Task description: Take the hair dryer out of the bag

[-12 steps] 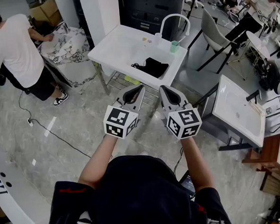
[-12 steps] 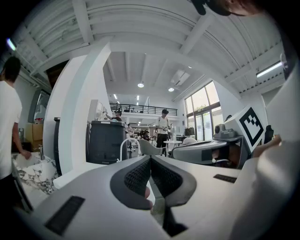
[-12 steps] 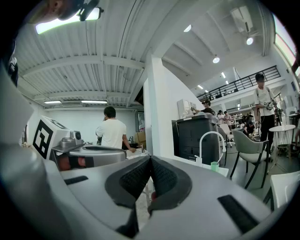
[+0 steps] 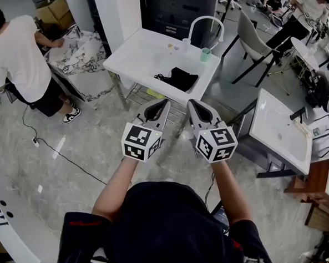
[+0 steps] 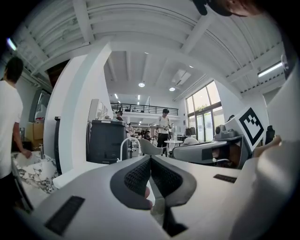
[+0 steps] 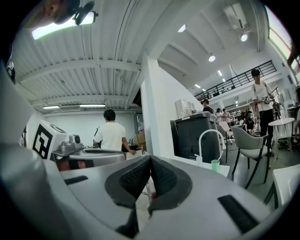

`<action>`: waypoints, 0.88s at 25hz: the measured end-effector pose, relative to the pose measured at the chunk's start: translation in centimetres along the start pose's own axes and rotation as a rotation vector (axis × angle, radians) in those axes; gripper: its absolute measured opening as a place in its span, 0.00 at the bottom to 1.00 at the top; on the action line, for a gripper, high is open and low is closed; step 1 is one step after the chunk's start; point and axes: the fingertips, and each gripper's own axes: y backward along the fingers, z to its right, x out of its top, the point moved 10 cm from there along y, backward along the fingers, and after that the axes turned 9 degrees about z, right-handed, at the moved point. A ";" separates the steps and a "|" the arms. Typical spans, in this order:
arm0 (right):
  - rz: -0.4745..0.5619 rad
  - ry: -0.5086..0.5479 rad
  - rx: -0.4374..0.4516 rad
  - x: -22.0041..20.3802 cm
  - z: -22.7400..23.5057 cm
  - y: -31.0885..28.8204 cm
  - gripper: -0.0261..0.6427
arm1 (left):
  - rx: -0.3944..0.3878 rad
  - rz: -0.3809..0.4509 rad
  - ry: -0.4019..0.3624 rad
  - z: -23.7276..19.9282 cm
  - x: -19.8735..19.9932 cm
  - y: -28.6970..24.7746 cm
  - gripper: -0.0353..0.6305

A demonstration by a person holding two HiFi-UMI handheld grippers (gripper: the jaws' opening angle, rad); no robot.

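Note:
A black bag (image 4: 179, 79) lies on the white basin table (image 4: 143, 54) ahead of me, with a black cord (image 4: 160, 76) trailing from its left side. No hair dryer shows; the bag hides whatever is inside. My left gripper (image 4: 161, 104) and right gripper (image 4: 191, 103) are held side by side over the floor, short of the table's near edge. Both are shut with nothing between the pads. In the left gripper view the left gripper (image 5: 150, 160) has its ribbed pads pressed together, and so does the right gripper (image 6: 150, 158) in its own view.
On the table's far side stand a green cup (image 4: 205, 54) and a white arched faucet (image 4: 205, 21). A wire rack (image 4: 174, 115) sits under the table. A person in a white shirt (image 4: 16, 54) works at the left. Another white basin (image 4: 281, 129) stands at the right.
The person in the white shirt has shifted a little at the left. Both grippers hold still and stay shut.

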 end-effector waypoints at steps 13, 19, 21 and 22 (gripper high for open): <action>-0.005 -0.005 0.041 -0.5 1.9 -1.2 0.09 | 0.031 -0.020 -0.006 -0.2 -0.7 -1.5 0.07; -0.016 -0.012 0.055 -0.8 2.5 -2.8 0.09 | 0.042 -0.026 -0.004 -1.4 -0.8 -2.5 0.07; -0.018 -0.012 0.055 -0.9 2.6 -3.5 0.09 | 0.043 -0.027 -0.001 -2.0 -0.9 -2.8 0.07; -0.019 -0.012 0.055 -0.9 2.6 -3.9 0.09 | 0.044 -0.027 0.002 -2.3 -0.9 -3.0 0.07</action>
